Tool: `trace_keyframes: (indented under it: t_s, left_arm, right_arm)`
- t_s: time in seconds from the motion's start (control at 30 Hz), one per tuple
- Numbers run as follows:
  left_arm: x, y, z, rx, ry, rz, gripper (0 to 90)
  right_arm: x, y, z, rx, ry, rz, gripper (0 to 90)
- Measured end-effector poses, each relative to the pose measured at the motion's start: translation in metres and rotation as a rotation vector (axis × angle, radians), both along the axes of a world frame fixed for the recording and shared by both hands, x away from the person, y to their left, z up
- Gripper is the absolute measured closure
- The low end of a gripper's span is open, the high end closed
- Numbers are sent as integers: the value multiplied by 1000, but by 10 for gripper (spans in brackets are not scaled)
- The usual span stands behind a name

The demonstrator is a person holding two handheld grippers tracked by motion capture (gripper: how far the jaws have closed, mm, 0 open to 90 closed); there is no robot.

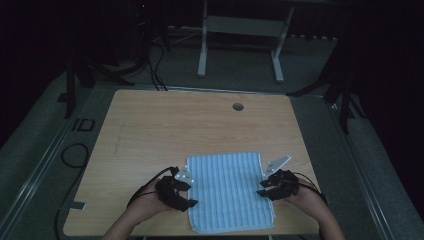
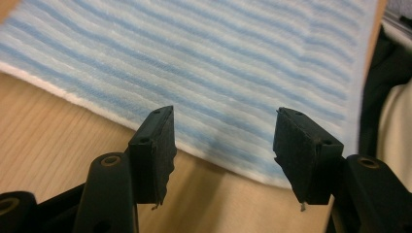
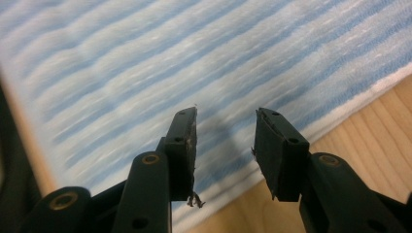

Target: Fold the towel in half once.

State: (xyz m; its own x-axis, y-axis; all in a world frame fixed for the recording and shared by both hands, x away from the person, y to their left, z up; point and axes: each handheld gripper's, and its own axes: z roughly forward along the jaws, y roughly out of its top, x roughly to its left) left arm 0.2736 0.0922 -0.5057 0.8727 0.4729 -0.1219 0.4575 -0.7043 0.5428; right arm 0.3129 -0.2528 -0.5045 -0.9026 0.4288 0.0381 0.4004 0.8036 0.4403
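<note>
Two open grippers flank the light-blue striped rectangular terry cloth (image 1: 231, 192), which lies flat on the near half of the pale wooden table (image 1: 165, 125), its near edge close to your side. Your left gripper (image 1: 186, 194) sits at the cloth's left edge, jaws spread wide with nothing between them. Your right gripper (image 1: 264, 188) sits at the right edge, jaws parted more narrowly, also empty.

The step looks like taking hold of both side edges. To do it well, bring each lower jaw down to the wood so it slides under the white hem, then close on a single layer. Match the two holds along the edges, so the cloth lifts level.

From the high view you can judge that symmetry. The left gripper view shows the hem (image 2: 228, 165) crossing between its jaws; the right gripper view shows its jaws over the cloth (image 3: 145, 73), just inside the edge.
</note>
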Motion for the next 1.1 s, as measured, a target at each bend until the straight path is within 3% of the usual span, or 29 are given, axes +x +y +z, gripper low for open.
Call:
trace_keyframes:
  t_s: [0.17, 0.23, 0.57, 0.63, 0.8, 1.1]
  left_arm:
    - [7, -17, -23, 20, 48, -23, 406]
    - [8, -20, -28, 22, 38, -25, 395]
    - [28, -5, -28, 18, 21, 8, 391]
    - [34, -1, -28, 30, 9, 11, 391]
    - [50, 6, -26, 53, 21, 27, 390]
    - [50, 10, -23, 86, 26, 37, 388]
  right_arm:
    - [7, 8, -14, -45, -11, 12, 563]
    - [9, 10, -18, -56, 0, 12, 551]
    - [20, 22, -20, -59, -13, 16, 538]
    - [24, 27, -19, -64, -9, 13, 536]
    - [33, 40, -20, -65, -12, 6, 530]
    - [37, 46, -17, -60, 11, 5, 498]
